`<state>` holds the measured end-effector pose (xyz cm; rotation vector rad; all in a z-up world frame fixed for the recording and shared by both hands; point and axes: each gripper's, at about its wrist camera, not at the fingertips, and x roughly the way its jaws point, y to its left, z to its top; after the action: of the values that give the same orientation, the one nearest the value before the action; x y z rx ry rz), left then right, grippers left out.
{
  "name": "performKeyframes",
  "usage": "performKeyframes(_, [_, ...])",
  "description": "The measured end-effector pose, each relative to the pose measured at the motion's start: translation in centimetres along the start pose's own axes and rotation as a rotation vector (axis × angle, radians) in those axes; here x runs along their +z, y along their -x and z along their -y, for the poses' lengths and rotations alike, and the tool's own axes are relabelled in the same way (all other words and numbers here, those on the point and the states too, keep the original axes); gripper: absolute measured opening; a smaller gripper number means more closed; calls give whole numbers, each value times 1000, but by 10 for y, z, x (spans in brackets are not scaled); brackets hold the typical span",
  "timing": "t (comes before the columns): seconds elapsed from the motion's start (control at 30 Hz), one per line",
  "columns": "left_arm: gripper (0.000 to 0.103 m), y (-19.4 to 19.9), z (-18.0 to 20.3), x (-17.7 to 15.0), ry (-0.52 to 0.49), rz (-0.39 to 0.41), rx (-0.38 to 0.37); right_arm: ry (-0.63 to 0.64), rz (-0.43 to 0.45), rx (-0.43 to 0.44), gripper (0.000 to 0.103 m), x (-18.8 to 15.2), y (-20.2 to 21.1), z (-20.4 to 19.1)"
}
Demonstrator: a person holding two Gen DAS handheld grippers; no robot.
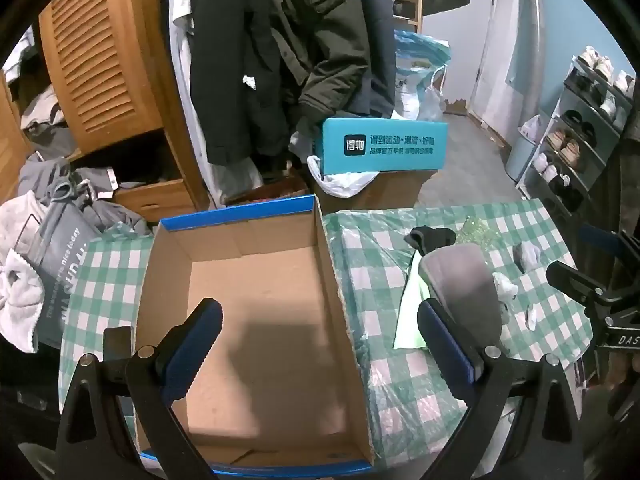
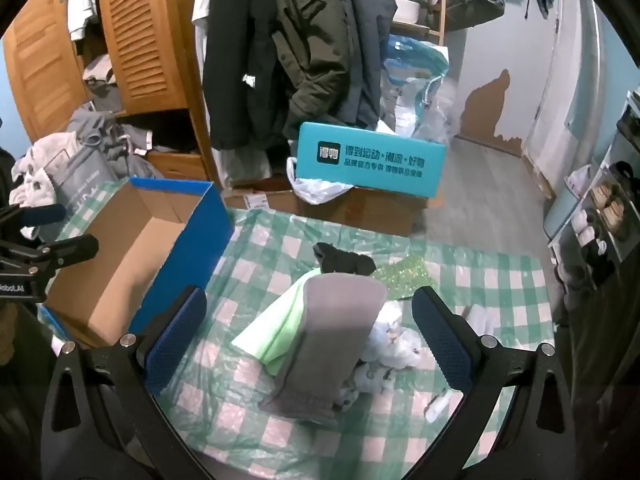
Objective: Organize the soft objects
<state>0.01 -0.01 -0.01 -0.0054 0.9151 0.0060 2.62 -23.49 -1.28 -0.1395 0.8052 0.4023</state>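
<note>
Table (image 2: 500,276) with green check cover, big and cluttered at the right half. On its left part sits an open cardboard box (image 1: 256,300), blue outside, nothing visible inside. Left gripper (image 1: 316,344) hangs over the box, jaws wide apart, holding nothing. Right gripper (image 2: 308,340) hangs over the soft pile, jaws also wide apart, nothing between the pads yet.

Key relation: the grey cloth (image 2: 332,344) lies straight ahead of the right jaws, roughly centred between them, so the right hand is clearly the nearer one. From the left wrist view the same grey cloth (image 1: 464,292) sits off to the right, outside the box wall, partly behind the right finger of that gripper.

Grey cloth's long axis runs roughly away from the right camera, near end low at the frame bottom, far end pointing toward the black sock (image 2: 344,262); the far end leans slightly right. Jaw line is across that axis, so a close would likely pinch it on its long sides.

Green cloth (image 2: 276,332) lies under it on the box side, touching. White crumpled bits (image 2: 392,348) touch its right side. Black sock just beyond; a glittery green patch (image 2: 400,276) beside the sock.

Box is left of the pile, near; likely drop spot.
</note>
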Motion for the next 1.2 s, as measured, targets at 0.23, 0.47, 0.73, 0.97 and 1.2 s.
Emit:
performKeyframes(0.23, [99, -1, 2, 0, 1, -3, 2, -1, -6, 0, 101, 0, 1, 1])
performKeyframes(0.47, [99, 3, 1, -1, 2, -6, -15, -2, -8, 3, 101, -1, 0, 2])
performKeyframes(0.73, [99, -1, 6, -6, -7, -10, -20, -5, -8, 4, 101, -1, 0, 2])
performKeyframes(0.97, [99, -4, 5, -6, -4, -15, -29, -6, -9, 5, 101, -2, 0, 2])
performKeyframes(1.2, [99, -4, 6, -8, -5, -19, -28, -7, -11, 6, 101, -1, 0, 2])
